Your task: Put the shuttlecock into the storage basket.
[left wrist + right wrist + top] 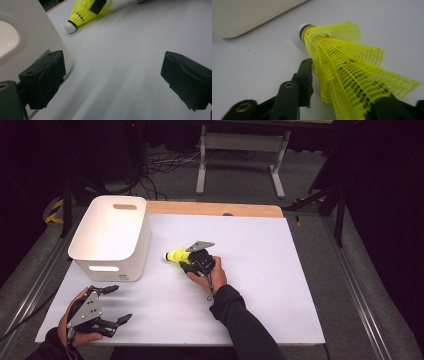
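A white sheet covers the table (260,285) in front of you, with a strip of bare wood along its far edge and a dark floor with cables beyond. At the left stands a white plastic bin (111,240) with cut-out handles. Just to its right, near the middle of the sheet, lies a yellow shuttlecock (176,255) on its side, white cork pointing toward the bin but apart from it.

Your right gripper (192,261) has its jaws around the shuttlecock's mesh skirt (347,72), narrowed to the skirt's width; the skirt is bent and flattened where the right-hand jaw meets it, and the left-hand jaw sits right against its edge.

Your left gripper (112,307) rests at the near left corner of the sheet, in front of the bin, jaws spread wide with nothing between them.
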The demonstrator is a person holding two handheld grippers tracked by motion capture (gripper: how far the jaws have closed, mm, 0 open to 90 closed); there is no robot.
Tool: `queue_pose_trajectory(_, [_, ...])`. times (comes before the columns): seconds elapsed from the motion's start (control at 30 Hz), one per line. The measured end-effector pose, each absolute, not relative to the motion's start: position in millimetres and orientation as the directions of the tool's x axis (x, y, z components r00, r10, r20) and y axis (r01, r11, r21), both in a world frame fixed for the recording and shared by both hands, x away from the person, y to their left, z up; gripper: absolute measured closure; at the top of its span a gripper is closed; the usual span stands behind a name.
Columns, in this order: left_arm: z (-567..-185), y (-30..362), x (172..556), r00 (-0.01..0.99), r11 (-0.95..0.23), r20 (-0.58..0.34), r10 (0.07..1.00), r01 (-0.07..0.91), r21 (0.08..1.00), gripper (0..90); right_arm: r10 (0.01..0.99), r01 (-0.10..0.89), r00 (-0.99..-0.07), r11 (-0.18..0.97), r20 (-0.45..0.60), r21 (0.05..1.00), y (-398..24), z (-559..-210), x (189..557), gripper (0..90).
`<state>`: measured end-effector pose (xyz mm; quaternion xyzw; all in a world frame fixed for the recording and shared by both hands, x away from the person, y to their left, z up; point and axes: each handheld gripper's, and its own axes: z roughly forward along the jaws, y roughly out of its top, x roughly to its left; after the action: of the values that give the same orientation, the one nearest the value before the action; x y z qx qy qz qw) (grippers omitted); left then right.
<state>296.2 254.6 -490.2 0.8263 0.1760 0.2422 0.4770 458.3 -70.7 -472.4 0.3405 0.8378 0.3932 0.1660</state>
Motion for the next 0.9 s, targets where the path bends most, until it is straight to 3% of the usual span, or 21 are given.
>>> queue_pose_trajectory(0.17, [-490, 255, 296, 0.822, -0.488, 0.234, 0.520, 0.061, 0.871, 6.5, 0.715, 0.442, -0.699, 0.456, -0.022, 0.773, -66, -472, 464, 79.1])
queue_pose_trajectory(0.9, [-491, 254, 296, 0.820, -0.486, 0.226, 0.525, 0.071, 0.871, 6.5, 0.709, 0.402, -0.705, 0.406, -0.006, 0.821, -76, -456, 451, 82.3])
